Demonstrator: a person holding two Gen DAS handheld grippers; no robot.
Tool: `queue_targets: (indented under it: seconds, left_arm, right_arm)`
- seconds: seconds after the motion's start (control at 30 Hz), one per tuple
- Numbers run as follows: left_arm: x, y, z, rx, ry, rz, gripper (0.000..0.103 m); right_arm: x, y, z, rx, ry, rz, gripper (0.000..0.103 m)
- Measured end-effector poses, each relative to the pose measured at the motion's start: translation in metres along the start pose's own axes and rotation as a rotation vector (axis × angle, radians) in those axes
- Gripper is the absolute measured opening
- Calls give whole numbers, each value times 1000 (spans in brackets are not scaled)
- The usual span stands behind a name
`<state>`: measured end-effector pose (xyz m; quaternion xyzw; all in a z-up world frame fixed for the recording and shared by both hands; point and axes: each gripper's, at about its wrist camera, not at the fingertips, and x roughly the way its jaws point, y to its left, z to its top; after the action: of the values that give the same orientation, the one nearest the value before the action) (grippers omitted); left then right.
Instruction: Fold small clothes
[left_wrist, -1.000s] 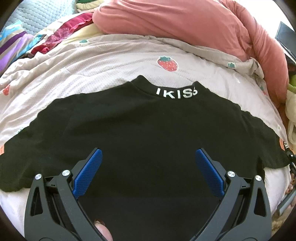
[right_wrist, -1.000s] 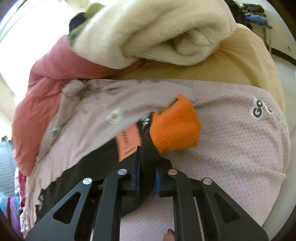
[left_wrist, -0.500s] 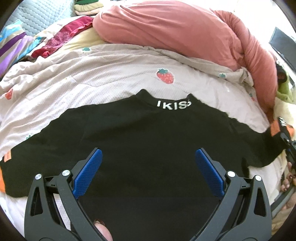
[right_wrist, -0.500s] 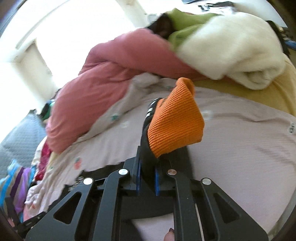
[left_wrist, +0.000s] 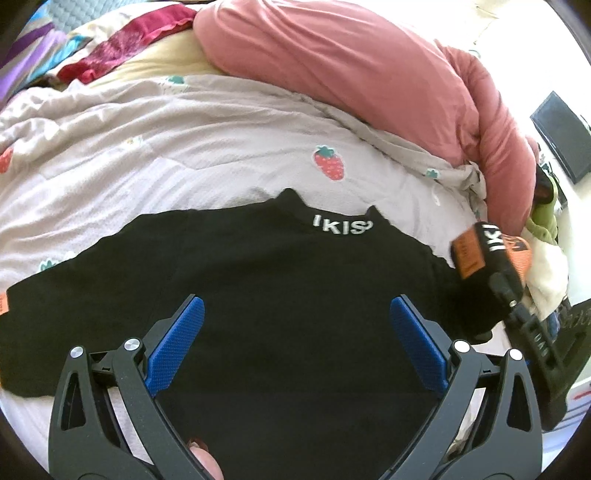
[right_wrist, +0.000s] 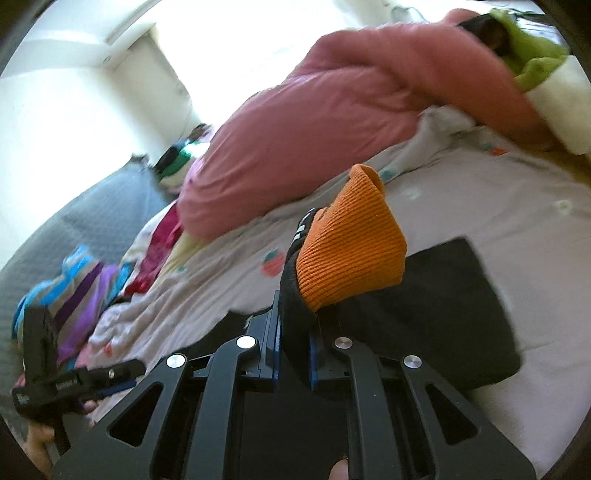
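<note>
Your right claw (right_wrist: 293, 354) is clenched on the sleeve of the black top (left_wrist: 277, 295), just behind its orange cuff (right_wrist: 351, 243), lifting it so it can fold over the body. The top lies flat on the bed (left_wrist: 184, 147), collar away from you. Your left claw (left_wrist: 295, 339) hangs released above the top's lower middle, likely ready to pin it; contact is hard to judge. The sleeve sticks up from the right claw's tips.

Strawberry-print quilt (left_wrist: 184, 147) spread flat; pink duvet (left_wrist: 351, 74) bunched behind it; striped cloth (right_wrist: 81, 291), green garment (right_wrist: 532, 55), dark screen (left_wrist: 563, 136) seen at the edges
</note>
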<state>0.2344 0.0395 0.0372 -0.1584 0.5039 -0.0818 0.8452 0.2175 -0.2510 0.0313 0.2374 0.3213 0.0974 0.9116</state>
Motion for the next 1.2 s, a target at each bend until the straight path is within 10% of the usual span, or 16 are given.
queue_targets:
  seconds: [0.33,0.63,0.93,1.2]
  left_arm:
    - [-3,43,-4,-87,8,-36,94]
    - [-4,74,-13,-190,0,-80,79]
    - [22,67,-32,-167,79,-103,52]
    - [56,58,-42,-231,129,-94,51]
  right_arm:
    - [56,66,-52,-122,150,83,13]
    - [59,102,-82,-258,241,216,47]
    - [16,61,-75,-217,197,120,56]
    - [-15,1,-62,-122,158,10,59]
